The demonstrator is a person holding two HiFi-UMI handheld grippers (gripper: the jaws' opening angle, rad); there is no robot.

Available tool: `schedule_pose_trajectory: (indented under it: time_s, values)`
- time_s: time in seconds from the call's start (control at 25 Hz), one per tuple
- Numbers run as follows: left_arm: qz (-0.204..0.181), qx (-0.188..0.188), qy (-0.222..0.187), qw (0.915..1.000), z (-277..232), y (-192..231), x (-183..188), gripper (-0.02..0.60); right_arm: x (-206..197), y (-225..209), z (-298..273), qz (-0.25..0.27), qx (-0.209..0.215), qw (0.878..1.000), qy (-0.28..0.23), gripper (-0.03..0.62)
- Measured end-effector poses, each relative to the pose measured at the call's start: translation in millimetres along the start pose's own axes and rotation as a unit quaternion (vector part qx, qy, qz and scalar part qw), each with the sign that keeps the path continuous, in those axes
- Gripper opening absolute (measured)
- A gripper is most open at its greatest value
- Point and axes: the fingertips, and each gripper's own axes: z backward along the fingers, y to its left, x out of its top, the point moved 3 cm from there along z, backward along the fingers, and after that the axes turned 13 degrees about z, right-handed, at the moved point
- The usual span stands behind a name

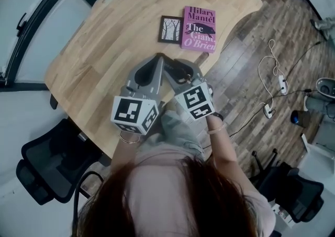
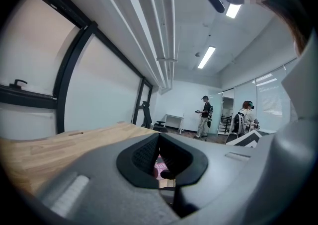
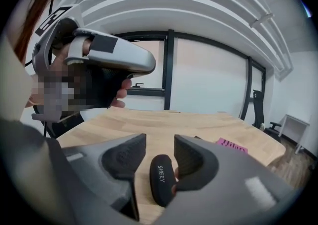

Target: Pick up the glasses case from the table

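Glasses case lies flat on the table, lower centre of the right gripper view, long axis running away from the cam. Right gripper straddles it: jaws partly apart, pads either side, no squeeze yet. Left gripper: tips together, nothing in them. Case looks like a smooth black hard shell, prob. light, stiff, a bit slippery. Best taken across the narrow width at mid-length, not the rounded end.

Head view steeply down; gripper views low, near; all share table.
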Motion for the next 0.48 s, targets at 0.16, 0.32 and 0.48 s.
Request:
schedule_pose_trajectory:
  time_s: [0.16, 0.32, 0.48]
  values:
    - [0.003, 0.007, 0.005, 1.0000, -7.5, 9.1, -5.2, 0.009, -14.6, 1.8, -16.0, 0.013, 0.019, 1.000, 0.021, 0.190]
    - [0.006, 0.013, 0.008, 0.9999, -13.4, 16.9, -8.6, 0.009, -31.2, 5.8, -32.6, 0.018, 0.043, 0.998, 0.045, 0.220]
    - [0.009, 0.021, 0.015, 0.9996, -18.3, 26.1, -12.7, 0.009, -44.9, 7.6, -45.8, 0.027, 0.060, 0.995, 0.069, 0.249]
